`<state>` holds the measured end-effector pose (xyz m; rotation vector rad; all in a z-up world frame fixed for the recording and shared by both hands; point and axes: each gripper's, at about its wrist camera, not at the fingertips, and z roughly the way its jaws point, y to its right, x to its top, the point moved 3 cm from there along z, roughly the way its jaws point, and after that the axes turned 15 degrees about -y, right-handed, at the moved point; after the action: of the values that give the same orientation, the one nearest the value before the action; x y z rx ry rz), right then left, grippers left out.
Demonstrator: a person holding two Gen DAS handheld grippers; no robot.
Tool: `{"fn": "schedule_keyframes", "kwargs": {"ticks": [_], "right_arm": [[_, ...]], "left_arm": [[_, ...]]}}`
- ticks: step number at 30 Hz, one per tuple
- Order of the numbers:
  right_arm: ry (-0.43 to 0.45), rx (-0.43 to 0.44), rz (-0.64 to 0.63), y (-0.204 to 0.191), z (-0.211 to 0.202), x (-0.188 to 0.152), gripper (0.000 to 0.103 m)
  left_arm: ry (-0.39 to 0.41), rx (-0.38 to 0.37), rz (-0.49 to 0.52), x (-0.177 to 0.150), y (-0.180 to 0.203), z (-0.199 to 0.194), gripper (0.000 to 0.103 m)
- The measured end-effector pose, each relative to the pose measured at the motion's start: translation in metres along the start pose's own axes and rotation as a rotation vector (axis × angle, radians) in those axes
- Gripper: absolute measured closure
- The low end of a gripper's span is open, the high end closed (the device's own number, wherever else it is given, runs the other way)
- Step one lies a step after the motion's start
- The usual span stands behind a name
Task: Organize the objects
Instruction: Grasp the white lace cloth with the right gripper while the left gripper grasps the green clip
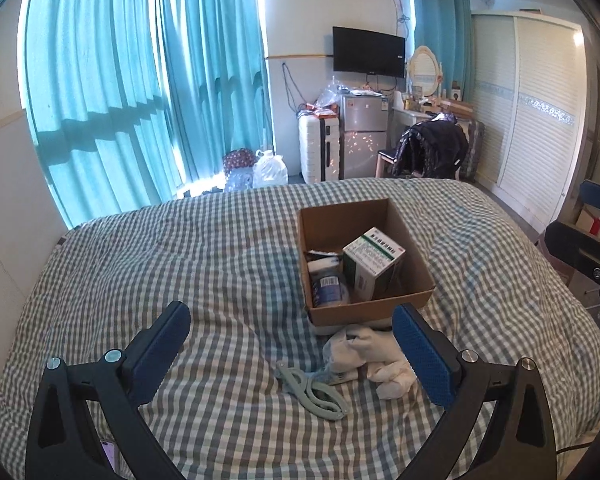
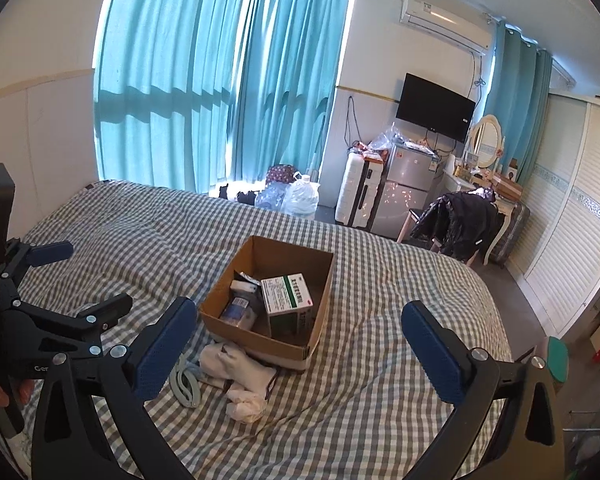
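An open cardboard box (image 1: 416, 300) (image 2: 256, 342) sits on the checked bed. It holds a green-and-white medicine carton (image 1: 374, 262) (image 2: 288, 298) and a blue-labelled packet (image 1: 330, 286) (image 2: 236, 312). In front of the box lie a white cloth bundle (image 1: 370, 354) (image 2: 240, 372) and pale grey-green scissors (image 1: 314, 390) (image 2: 186, 384). My left gripper (image 1: 292, 344) (image 2: 82, 280) is open and empty above the cloth and scissors. My right gripper (image 2: 300, 340) is open and empty, just in front of the box.
The checked bedspread (image 1: 180, 264) (image 2: 380, 400) fills the foreground. Beyond the bed are teal curtains (image 1: 140, 80), water bottles (image 1: 268, 168), a white suitcase (image 1: 318, 148), a small fridge (image 1: 364, 136), a chair with a dark jacket (image 1: 428, 148) and a wardrobe (image 1: 532, 112).
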<state>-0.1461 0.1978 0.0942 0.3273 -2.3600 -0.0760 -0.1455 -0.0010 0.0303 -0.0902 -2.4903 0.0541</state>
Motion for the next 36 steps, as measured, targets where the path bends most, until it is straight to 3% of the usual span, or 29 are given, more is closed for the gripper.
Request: {"fn": "schedule_keyframes", "kwargs": {"ticks": [8,14,22,28,33,36], "right_arm": [[-0.049,0.027,0.019,0.0,0.055,-0.025,0.0],[-0.134,0.068,0.011,-0.009,0.116,-0.049,0.0],[-0.31,0.129,-0.011,-0.026,0.207,-0.093,0.0],[-0.422,0.179,-0.036,-0.04,0.246,-0.119,0.001],[-0.501,0.206,-0.049,-0.047,0.265,-0.132,0.028],[-0.514,0.259,-0.043,-0.047,0.265,-0.138,0.062]], "left_arm": [[-0.04,0.014,-0.062,-0.025,0.003,0.049,0.0],[-0.128,0.033,-0.087,-0.046,0.01,0.104,0.0],[-0.241,0.099,-0.073,-0.071,0.006,0.166,0.0],[-0.29,0.095,-0.086,-0.082,-0.001,0.185,0.0],[-0.327,0.062,-0.095,-0.089,0.001,0.195,0.0],[-0.34,0.046,-0.077,-0.093,0.008,0.197,0.0]]}}
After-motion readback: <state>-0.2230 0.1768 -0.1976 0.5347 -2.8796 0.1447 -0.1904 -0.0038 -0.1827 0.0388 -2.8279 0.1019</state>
